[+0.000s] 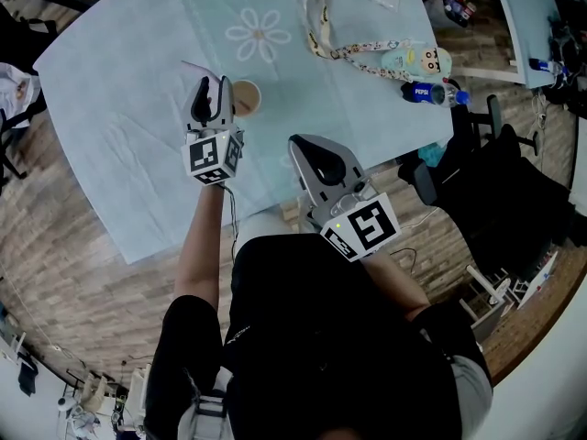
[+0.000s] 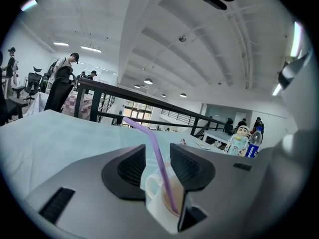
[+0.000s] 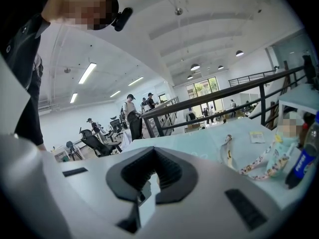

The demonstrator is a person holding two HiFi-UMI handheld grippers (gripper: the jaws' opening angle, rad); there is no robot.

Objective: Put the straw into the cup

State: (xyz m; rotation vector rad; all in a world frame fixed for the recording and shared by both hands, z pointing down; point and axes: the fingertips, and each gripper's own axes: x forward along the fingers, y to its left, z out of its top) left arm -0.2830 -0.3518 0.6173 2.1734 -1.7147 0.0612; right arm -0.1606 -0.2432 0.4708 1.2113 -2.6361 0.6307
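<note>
Left gripper view: found the purple straw standing in the cup, loose between the left gripper's parted jaws. Right gripper closed, empty. Judged the task essentially done.

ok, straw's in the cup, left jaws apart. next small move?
Probably ease the left gripper straight back from the cup. The straw already stands in it, between pads that don't press it; moving sideways could knock it over.

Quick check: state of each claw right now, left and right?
Left claw: open; the straw stands between its pads, not pinched, lower end in the cup.
Right claw: shut, holding nothing.
</note>
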